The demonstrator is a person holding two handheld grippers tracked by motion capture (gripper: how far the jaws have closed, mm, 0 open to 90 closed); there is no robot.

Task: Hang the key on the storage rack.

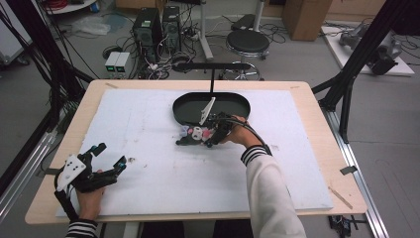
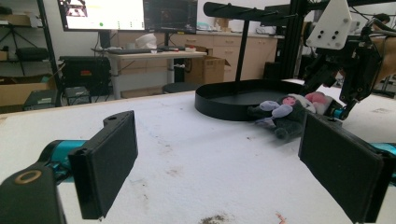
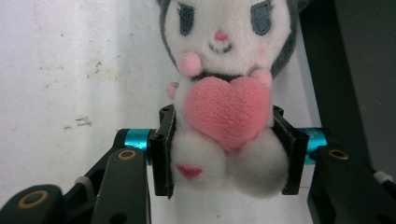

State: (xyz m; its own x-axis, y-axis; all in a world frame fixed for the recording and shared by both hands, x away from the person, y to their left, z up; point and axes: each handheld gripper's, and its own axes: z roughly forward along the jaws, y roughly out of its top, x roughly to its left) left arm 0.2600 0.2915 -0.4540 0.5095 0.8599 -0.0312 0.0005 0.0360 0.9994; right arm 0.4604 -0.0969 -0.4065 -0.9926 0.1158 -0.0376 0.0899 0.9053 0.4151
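Note:
A small plush toy (image 1: 193, 134), white-faced with dark grey ears and a pink heart on its front, lies on the white mat just in front of the black oval tray (image 1: 184, 105). My right gripper (image 1: 209, 137) comes at it from the right and is shut on it. In the right gripper view the two pads squeeze the toy's (image 3: 219, 51) lower body on both sides of my right gripper (image 3: 224, 144). My left gripper (image 1: 111, 155) rests near the table's front left corner, open and with nothing between its jaws. In the left gripper view it (image 2: 226, 163) faces the toy (image 2: 285, 114) and the tray (image 2: 224, 105).
A black T-shaped stand (image 1: 212, 79) rises from the tray's back edge. The white mat (image 1: 148, 168) covers most of the wooden table (image 1: 322, 129). Behind the table stand a stool (image 1: 247, 44) and computer cases (image 1: 148, 27) among cables on the floor.

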